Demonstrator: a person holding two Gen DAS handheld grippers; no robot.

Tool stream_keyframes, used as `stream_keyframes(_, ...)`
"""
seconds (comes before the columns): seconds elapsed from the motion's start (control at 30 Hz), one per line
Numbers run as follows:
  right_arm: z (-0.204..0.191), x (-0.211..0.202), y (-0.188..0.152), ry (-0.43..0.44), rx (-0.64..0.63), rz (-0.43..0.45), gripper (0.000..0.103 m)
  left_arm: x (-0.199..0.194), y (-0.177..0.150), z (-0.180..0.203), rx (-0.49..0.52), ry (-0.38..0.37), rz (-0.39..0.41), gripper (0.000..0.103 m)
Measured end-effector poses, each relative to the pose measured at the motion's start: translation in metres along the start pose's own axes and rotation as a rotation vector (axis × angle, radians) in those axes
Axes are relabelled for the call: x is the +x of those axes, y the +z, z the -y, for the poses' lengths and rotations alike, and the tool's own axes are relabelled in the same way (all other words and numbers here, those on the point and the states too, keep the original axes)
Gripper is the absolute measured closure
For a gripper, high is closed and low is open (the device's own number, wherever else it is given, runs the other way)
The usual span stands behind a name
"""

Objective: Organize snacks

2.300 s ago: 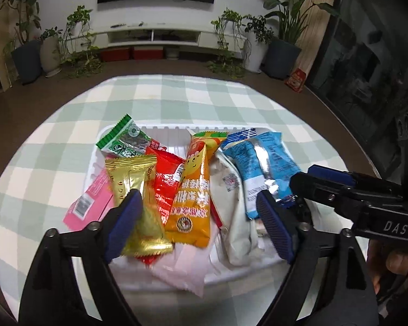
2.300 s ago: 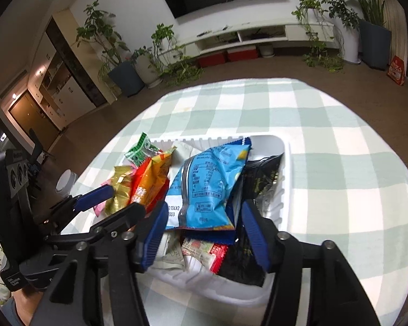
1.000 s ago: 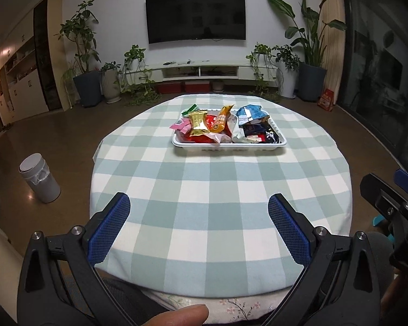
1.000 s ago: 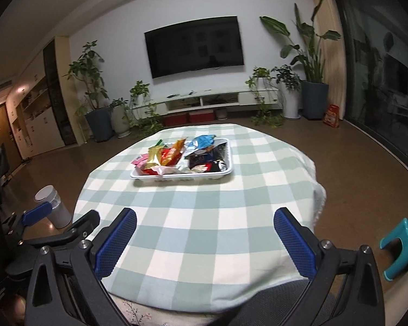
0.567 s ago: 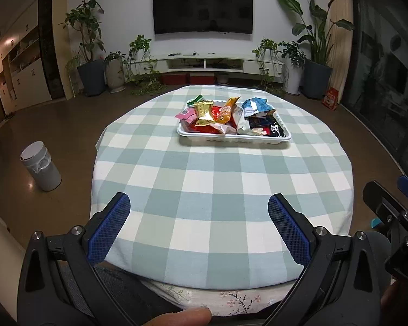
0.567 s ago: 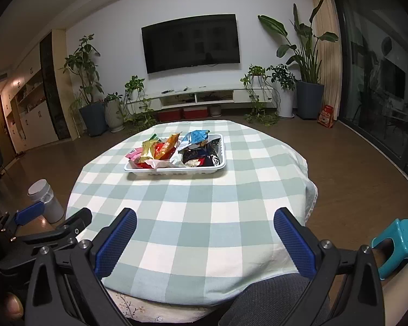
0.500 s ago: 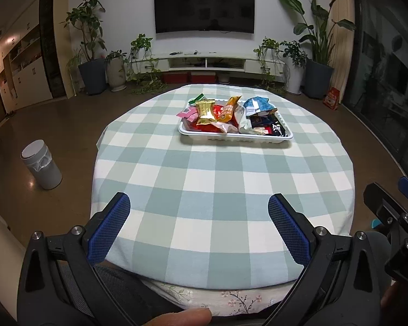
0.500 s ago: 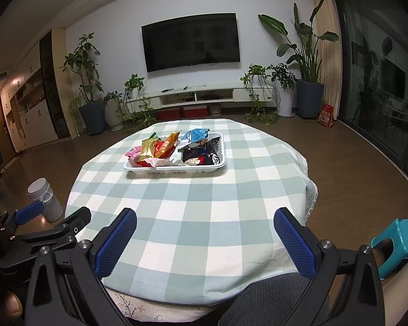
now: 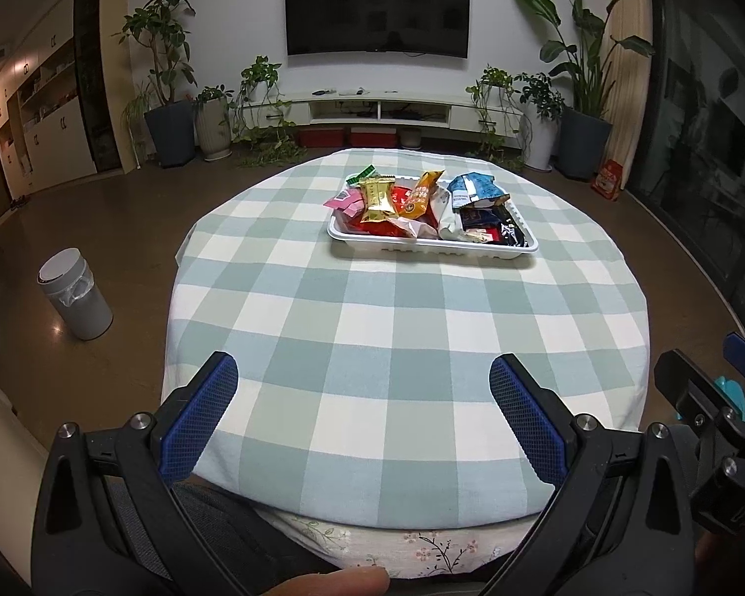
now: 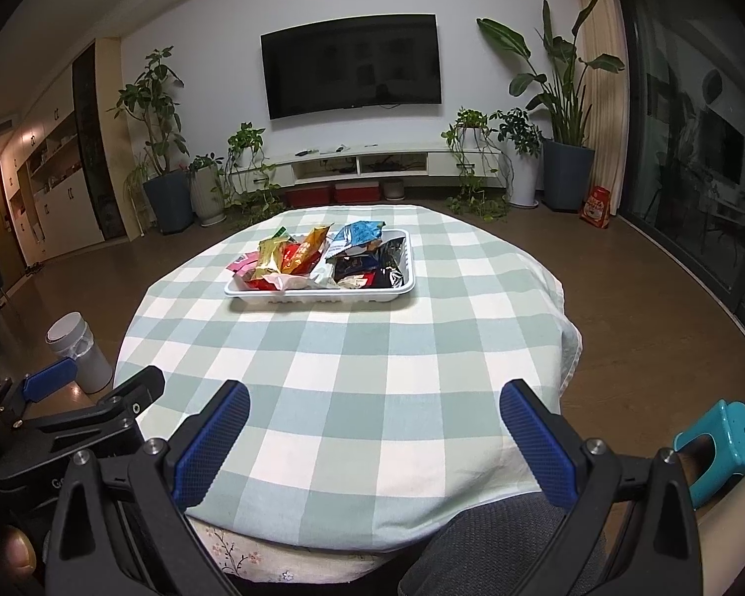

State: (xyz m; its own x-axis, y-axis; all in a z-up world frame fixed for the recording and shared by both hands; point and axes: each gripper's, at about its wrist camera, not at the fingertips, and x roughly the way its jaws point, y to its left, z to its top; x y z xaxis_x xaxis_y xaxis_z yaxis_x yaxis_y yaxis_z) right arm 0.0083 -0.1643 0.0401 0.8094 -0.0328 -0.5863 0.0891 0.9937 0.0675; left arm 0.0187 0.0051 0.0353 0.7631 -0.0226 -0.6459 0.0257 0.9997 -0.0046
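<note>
On the floor at far left stands a grey cylindrical bin [image 9: 77,298] with a white lid. The left gripper [image 9: 362,397] hangs at the near edge of the round table [image 9: 402,347], its blue, ridged pads spread wide with nothing between them. The table wears a soft green-and-white checked cloth over a floral underlayer. On its far half sits the white plastic tray [image 9: 432,247], rectangular, with its long axis running left to right. Glossy snack packets [image 9: 424,201] fill it: pink, gold and orange ones lean on the left, a crinkled blue bag [image 10: 355,236] and dark wrappers lie on the right. The right gripper [image 10: 372,422] likewise gapes, holding nothing. A teal stool [image 10: 720,442] stands beside it.
</note>
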Motion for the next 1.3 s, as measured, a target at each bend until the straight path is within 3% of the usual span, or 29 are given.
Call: stream_keyframes(1.3,-0.0078,0.0000,-0.0095,0.002,-0.017,-0.018,0.000,-0.0009,0.0005,-0.0029,0.000,-0.003,0.000,0.000)
